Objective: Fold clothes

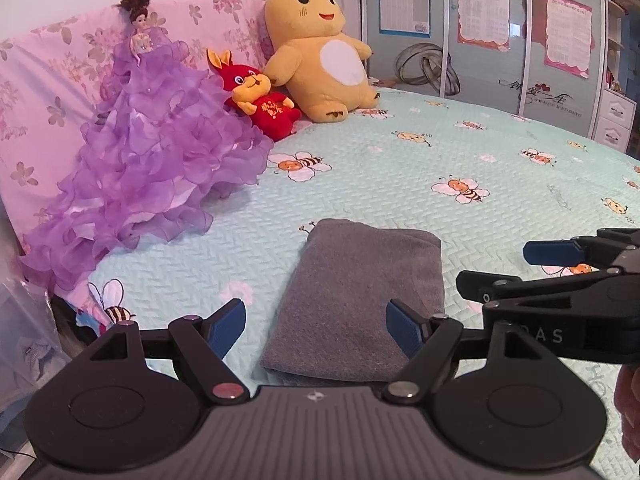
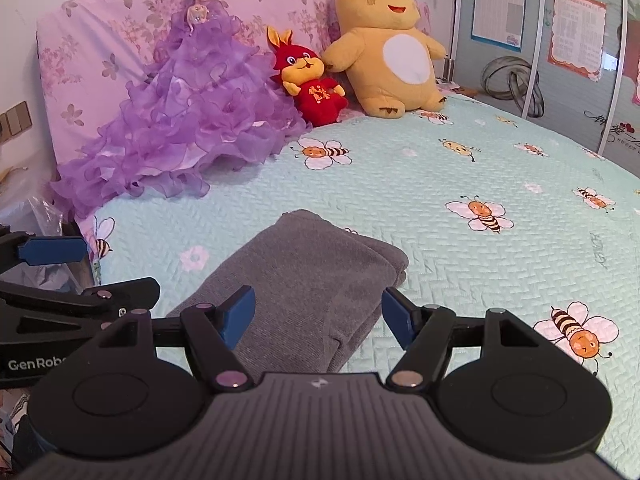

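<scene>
Taking the grey garment as the landmark, I went from left to right. Far to its left and behind it, a doll in a wide purple dress leaned on the flowered pink headboard, probably only as decoration. Next came a small red rabbit toy and then a big yellow plush, both sitting upright against the same headboard, well apart from the garment. The garment itself lay in the near part of the bee-patterned bedspread, already folded into a thick, neat rectangle, so I judged that the folding was almost finished. The left gripper hovered over its near edge, the jaws wide apart and holding nothing; one blue pad was over the cloth, the other over the bedspread at the garment's left. The right gripper hung just to the right of the first one, over the garment's right side, also open and empty. It seemed both were released so that the fold could rest undisturbed.
</scene>
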`<state>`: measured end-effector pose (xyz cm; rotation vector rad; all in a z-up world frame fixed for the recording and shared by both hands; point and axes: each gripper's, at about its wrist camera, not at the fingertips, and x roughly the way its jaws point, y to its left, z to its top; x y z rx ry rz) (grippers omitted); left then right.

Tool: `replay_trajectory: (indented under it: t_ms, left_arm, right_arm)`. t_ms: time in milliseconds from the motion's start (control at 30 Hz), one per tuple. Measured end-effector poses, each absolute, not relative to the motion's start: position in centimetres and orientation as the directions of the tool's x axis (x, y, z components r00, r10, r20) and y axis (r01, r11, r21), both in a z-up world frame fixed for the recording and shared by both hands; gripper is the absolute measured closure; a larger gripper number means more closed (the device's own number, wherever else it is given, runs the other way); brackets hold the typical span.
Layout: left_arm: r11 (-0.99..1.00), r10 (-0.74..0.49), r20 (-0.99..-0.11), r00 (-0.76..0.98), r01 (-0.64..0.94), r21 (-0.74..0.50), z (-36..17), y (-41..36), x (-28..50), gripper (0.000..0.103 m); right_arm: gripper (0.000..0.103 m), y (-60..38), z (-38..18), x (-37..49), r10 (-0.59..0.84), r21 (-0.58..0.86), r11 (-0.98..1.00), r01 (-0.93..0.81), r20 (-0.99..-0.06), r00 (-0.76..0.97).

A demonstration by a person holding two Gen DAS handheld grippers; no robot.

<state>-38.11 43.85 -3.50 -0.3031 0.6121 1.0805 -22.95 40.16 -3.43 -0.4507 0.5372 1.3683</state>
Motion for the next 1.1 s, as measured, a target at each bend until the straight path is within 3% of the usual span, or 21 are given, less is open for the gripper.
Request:
replay_trajectory:
  t_ms: [367, 500, 667, 900, 1100]
  left_arm:
    - [0.424, 0.725, -0.616, 0.308, -0.904, 0.048, -4.2, 44.5, -38.1, 0.021]
    - [0.419, 0.730, -0.614, 0.300, -0.906, 0.055, -4.2, 44.3, -37.9, 0.020]
    - [0.417, 0.731, -0.609, 0.310, -0.908, 0.039, -4.0, 44.2, -38.1, 0.020]
    - [0.395, 0.744, -0.596, 0.303, -0.918, 0.026, -3.6, 44.2, -38.3, 0.009]
    - [0.370, 0.756, -0.585, 0.294, -0.929, 0.012, -3.5, 44.2, -38.6, 0.005]
  right_arm:
    - [0.032, 39.7, -4.9, -22.5, 0.781, -0.001, 0.164, -0.986, -0.611, 0.131]
    - [0.025, 39.6, -5.0, -22.6, 0.779, -0.008, 0.162, -0.987, -0.612, 0.133]
    - [0.025, 39.4, -4.9, -22.7, 0.783, -0.023, 0.171, -0.985, -0.603, 0.150]
    - [0.025, 38.9, -4.4, -22.4, 0.797, -0.011, 0.180, -0.984, -0.584, 0.152]
    - [0.022, 38.5, -4.2, -22.4, 0.805, -0.017, 0.187, -0.982, -0.570, 0.164]
